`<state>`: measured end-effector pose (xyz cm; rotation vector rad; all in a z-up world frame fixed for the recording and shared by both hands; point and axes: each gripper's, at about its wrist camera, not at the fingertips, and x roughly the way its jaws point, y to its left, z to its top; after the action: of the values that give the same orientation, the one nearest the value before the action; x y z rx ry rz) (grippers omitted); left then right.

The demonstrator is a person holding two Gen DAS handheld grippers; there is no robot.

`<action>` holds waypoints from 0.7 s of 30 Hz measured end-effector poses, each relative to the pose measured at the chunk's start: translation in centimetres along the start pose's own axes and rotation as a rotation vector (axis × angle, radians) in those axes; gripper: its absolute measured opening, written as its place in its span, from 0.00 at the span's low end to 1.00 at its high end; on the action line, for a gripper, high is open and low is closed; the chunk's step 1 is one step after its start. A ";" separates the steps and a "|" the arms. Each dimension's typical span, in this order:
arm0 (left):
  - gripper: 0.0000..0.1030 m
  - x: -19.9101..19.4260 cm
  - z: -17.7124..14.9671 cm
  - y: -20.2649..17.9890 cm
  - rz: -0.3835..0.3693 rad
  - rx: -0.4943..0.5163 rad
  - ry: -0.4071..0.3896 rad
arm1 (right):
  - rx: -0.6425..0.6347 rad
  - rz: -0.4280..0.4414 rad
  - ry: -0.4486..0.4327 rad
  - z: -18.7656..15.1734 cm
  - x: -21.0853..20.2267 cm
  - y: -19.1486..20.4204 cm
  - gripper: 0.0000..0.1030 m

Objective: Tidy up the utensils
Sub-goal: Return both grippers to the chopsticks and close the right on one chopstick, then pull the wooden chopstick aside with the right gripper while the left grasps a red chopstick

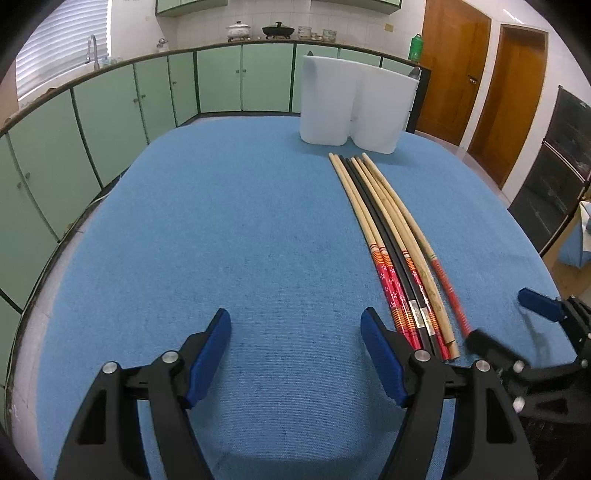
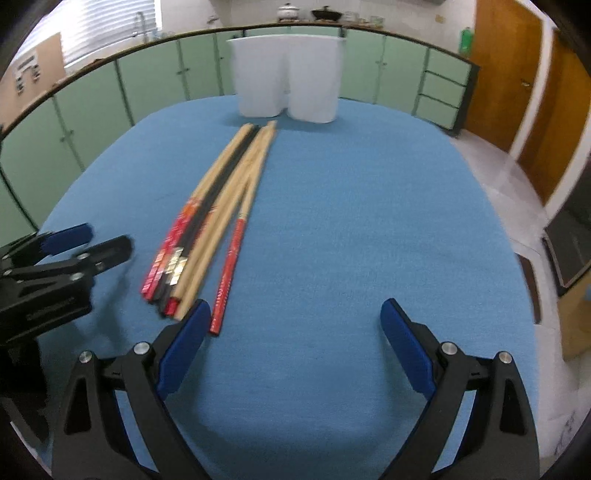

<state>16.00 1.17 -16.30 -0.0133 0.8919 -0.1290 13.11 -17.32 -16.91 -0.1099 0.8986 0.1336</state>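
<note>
Several chopsticks (image 1: pixel 391 240) lie side by side on the blue table cloth (image 1: pixel 221 221), some plain wood, some black, most with red patterned handles. A white two-compartment holder (image 1: pixel 351 107) stands just beyond their tips. My left gripper (image 1: pixel 295 325) is open over bare cloth, its right finger beside the handle ends. My right gripper (image 1: pixel 506 317) shows at the right edge, also open. In the right wrist view the chopsticks (image 2: pixel 221 199) run towards the holder (image 2: pixel 288 88). My right gripper (image 2: pixel 295 310) is open and holds nothing, its left finger beside the red handle end. The left gripper (image 2: pixel 96 240) appears at the left.
Green cabinets (image 1: pixel 110 110) under a counter run around the back and left. Pots (image 1: pixel 277 30) and a green bottle (image 1: pixel 415 47) sit on the counter. Wooden doors (image 1: pixel 480 92) stand at the right. The table edge (image 2: pixel 524 258) drops to a tiled floor on the right.
</note>
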 end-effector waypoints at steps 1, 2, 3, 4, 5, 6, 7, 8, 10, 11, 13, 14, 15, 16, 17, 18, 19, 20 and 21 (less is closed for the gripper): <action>0.69 -0.1 -0.3 0.1 0.000 -0.001 -0.001 | 0.002 0.000 -0.008 0.0 -0.2 -0.2 0.87; 0.69 -0.1 -0.3 0.2 0.002 -0.002 -0.002 | 0.012 0.020 -0.014 0.0 -0.4 -0.5 0.85; 0.69 -0.2 -0.4 0.2 0.003 -0.002 -0.003 | 0.020 0.039 -0.016 0.0 -0.4 -0.6 0.82; 0.69 -0.2 -0.4 0.2 0.004 -0.002 -0.005 | 0.034 0.074 -0.012 -0.1 -0.5 -0.7 0.78; 0.69 -0.2 -0.4 0.2 0.006 -0.001 -0.006 | 0.041 0.103 -0.007 -0.1 -0.4 -0.6 0.74; 0.69 -0.3 -0.5 0.2 0.007 0.000 -0.009 | 0.040 0.122 -0.004 -0.2 -0.4 -0.5 0.71; 0.69 -0.4 -0.6 0.2 0.008 0.003 -0.013 | 0.036 0.128 -0.001 -0.3 -0.3 -0.2 0.64; 0.69 -0.5 -0.6 0.2 0.008 0.006 -0.016 | 0.026 0.130 0.002 -0.4 -0.2 0.0 0.57; 0.69 -0.6 -0.7 0.2 0.004 0.010 -0.017 | 0.005 0.110 -0.008 -0.6 -0.3 0.5 0.48; 0.70 -0.6 -0.7 0.2 0.003 0.011 -0.016 | -0.002 0.117 -0.009 -0.6 -0.3 0.7 0.39; 0.70 -0.6 -0.7 0.0 0.004 0.011 -0.014 | -0.008 0.130 -0.012 -0.6 -0.4 0.9 0.27; 0.70 -0.6 -0.7 0.0 0.003 0.012 -0.014 | -0.016 0.134 -0.014 -0.6 -0.4 1.1 0.22; 0.70 -0.6 -0.7 0.0 0.002 0.014 -0.015 | -0.030 0.136 -0.016 -0.6 -0.5 1.4 0.19; 0.70 -0.6 -0.6 -0.1 0.001 0.017 -0.017 | -0.039 0.138 -0.017 -0.6 -0.4 1.6 0.11; 0.70 -0.7 -0.6 -0.2 0.000 0.019 -0.019 | -0.047 0.143 -0.017 -0.6 -0.4 1.8 0.06; 0.70 -0.7 -0.6 -0.2 -0.005 0.022 -0.020 | -0.049 0.141 -0.019 -0.6 -0.4 1.8 0.06; 0.70 -0.6 -0.7 -0.4 -0.012 0.026 -0.019 | -0.047 0.145 -0.021 -0.6 -0.3 1.8 0.06; 0.70 -0.7 -0.7 -0.6 -0.020 0.034 -0.018 | -0.035 0.149 -0.020 -0.5 -0.3 1.5 0.05; 0.70 -0.7 -0.7 -0.8 -0.027 0.041 -0.017 | -0.020 0.147 -0.019 -0.4 -0.2 1.2 0.05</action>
<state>14.96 0.46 -16.18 0.0119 0.8718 -0.1725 12.45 -16.20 -17.08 -0.0611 0.8859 0.2800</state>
